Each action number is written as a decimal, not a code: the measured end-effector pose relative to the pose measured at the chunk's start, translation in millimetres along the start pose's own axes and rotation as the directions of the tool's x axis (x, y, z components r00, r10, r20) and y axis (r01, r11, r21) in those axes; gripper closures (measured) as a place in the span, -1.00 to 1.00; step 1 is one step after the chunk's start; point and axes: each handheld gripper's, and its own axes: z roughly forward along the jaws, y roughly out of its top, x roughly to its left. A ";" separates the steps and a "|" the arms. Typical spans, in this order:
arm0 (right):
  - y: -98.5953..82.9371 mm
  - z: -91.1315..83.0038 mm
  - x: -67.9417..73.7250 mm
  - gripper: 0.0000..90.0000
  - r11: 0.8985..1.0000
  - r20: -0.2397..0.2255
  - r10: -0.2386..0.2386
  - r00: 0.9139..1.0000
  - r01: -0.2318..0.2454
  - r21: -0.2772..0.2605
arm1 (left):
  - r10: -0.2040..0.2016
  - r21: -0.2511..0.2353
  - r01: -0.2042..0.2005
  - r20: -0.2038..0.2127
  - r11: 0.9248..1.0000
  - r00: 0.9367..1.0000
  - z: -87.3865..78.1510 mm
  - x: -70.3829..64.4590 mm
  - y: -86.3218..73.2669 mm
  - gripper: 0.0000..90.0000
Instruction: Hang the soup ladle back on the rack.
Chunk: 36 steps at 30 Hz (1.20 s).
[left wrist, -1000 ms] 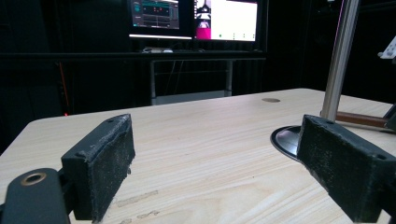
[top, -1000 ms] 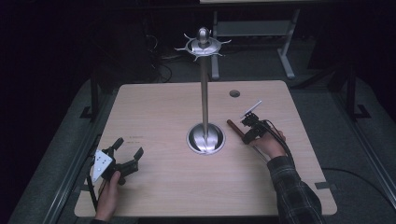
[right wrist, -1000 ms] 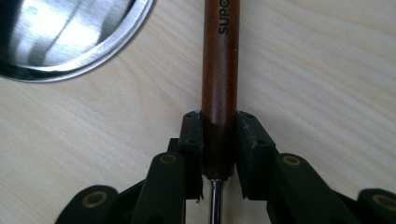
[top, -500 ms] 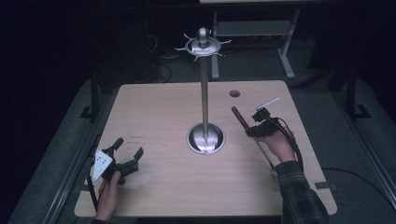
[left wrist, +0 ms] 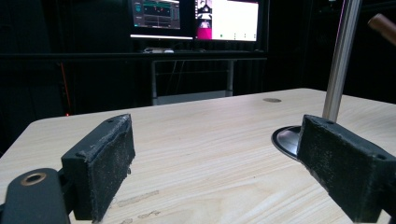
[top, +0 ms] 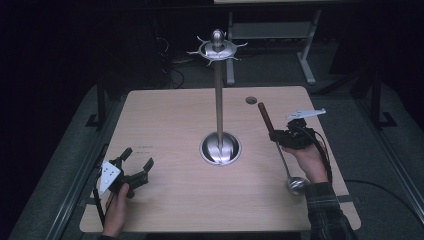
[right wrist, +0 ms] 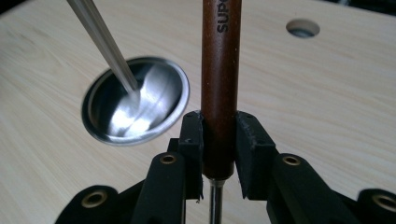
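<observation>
A tall steel stand point(top: 219, 110) with a ring of hooks at its top point(top: 218, 47) rises from a round base point(top: 220, 148) at mid-table. My right gripper point(top: 278, 137) is shut on the brown wooden handle point(top: 265, 117) of a steel ladle, whose bowl point(top: 297, 185) hangs near the person's wrist. In the right gripper view the handle point(right wrist: 220, 70) stands clamped between the jaws of the right gripper point(right wrist: 219, 140), with the stand's base point(right wrist: 135, 100) beyond it to the left. My left gripper point(top: 136, 160) rests open at the table's near left, and nothing lies between its pads point(left wrist: 107, 158).
A small round hole point(top: 251, 100) sits in the tabletop right of the pole. Lit monitors point(left wrist: 196, 18) stand on a desk beyond the far edge. The stand's pole point(left wrist: 341, 60) rises at the right of the left gripper view. Dark floor surrounds the table.
My right gripper has carried the ladle a little right and up, its handle tilting steeper toward the far side. The left gripper has stayed put.
</observation>
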 end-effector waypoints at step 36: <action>27.6 -43.1 41.7 0.63 0.954 -0.130 -0.093 0.987 0.051 -0.297 | -0.002 0.007 0.002 -0.018 1.000 1.000 1.5 0.4 0.3 -0.76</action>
